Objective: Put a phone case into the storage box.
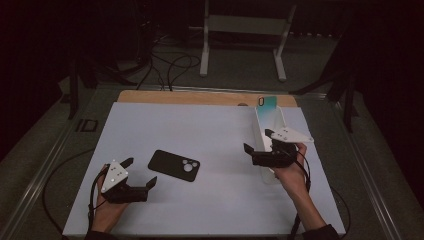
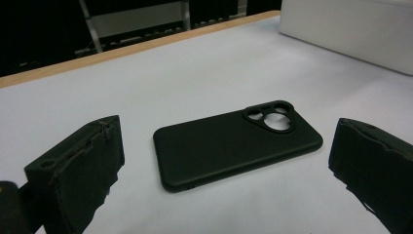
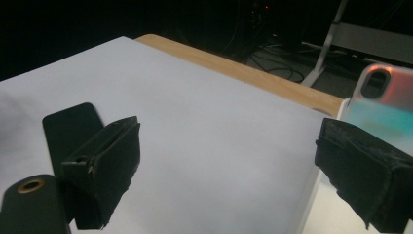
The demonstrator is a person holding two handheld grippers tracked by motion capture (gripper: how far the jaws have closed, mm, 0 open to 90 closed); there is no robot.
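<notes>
Lying flat on the white table (image 1: pixel 210 125), the black phone case (image 1: pixel 174 164) sits just ahead of the left gripper (image 1: pixel 141 172), jaws apart; right gripper (image 1: pixel 256 141) likewise spread beside the white box (image 1: pixel 266 120)

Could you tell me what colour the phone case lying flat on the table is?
The phone case is plain matte black, best seen in the left gripper view.

One black phone case (image 1: pixel 174 164) lies on the worktop (image 1: pixel 210 130). One white box (image 1: pixel 267 131) stands along the worktop's right edge, and one teal phone case (image 1: pixel 267 103) leans at the box's far end. Two grippers are over the worktop: one left gripper (image 1: pixel 141 174) and one right gripper (image 1: pixel 258 141), each with two black jaws.
</notes>
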